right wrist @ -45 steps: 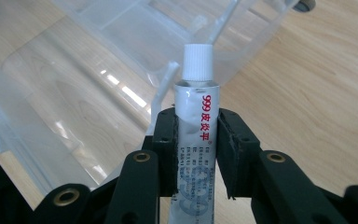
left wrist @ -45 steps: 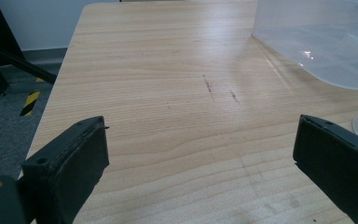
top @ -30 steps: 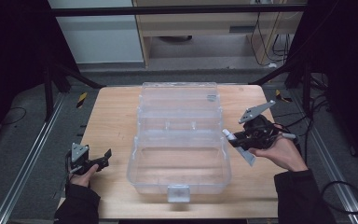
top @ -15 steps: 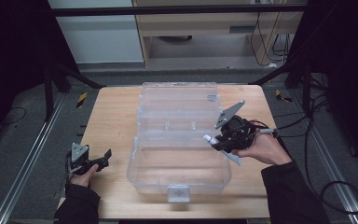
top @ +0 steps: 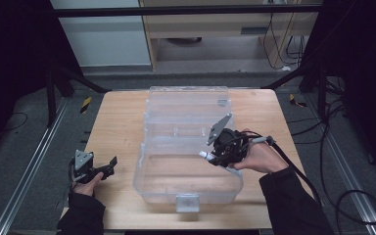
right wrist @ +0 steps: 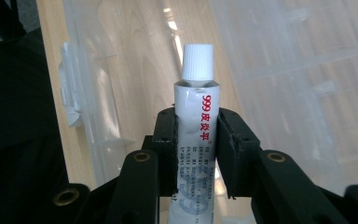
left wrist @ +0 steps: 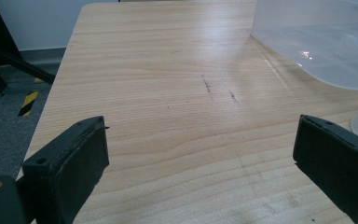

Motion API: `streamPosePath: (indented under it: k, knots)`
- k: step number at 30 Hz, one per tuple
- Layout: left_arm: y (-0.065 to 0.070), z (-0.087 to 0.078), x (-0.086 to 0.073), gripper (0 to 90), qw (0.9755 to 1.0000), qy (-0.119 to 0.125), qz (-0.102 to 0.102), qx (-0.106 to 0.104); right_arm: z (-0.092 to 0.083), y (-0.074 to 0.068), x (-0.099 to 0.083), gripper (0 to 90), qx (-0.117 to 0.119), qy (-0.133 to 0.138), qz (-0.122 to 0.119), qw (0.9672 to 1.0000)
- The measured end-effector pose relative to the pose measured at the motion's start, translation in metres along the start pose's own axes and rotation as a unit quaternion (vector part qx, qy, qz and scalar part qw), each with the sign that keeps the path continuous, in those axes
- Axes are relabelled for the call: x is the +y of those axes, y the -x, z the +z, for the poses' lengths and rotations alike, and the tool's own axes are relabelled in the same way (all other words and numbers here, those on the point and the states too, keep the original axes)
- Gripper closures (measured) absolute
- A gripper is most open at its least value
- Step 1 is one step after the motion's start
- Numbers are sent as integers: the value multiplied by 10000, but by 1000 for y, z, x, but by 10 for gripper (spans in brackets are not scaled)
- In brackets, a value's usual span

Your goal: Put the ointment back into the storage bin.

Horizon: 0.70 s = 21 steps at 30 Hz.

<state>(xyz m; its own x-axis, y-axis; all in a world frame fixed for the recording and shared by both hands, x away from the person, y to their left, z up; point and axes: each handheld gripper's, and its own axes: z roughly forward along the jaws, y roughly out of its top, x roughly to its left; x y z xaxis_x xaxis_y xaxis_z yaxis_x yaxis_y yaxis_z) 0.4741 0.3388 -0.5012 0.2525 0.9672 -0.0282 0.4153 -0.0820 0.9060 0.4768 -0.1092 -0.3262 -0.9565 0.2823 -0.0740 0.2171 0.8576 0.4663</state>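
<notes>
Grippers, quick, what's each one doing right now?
Left gripper: open, holding nothing, over the table.
Right gripper: closed on a white tube.

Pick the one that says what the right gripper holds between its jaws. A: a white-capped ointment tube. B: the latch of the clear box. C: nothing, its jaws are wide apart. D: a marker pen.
A: in the right gripper view the right gripper has its jaws pressed against both sides of a white-capped ointment tube, cap pointing outward over the clear plastic box.
</notes>
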Motion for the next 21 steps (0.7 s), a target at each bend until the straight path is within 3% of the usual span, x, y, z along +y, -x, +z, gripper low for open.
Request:
streamPosePath:
  k: [10, 21]
  knots:
    - [0, 0, 0, 27, 10000, 2, 6, 3, 25, -8, 4, 700, 153, -345, -197, 9991]
    - [0, 0, 0, 27, 10000, 7, -7, -3, 53, -13, 0, 700, 293, -735, -412, 9960]
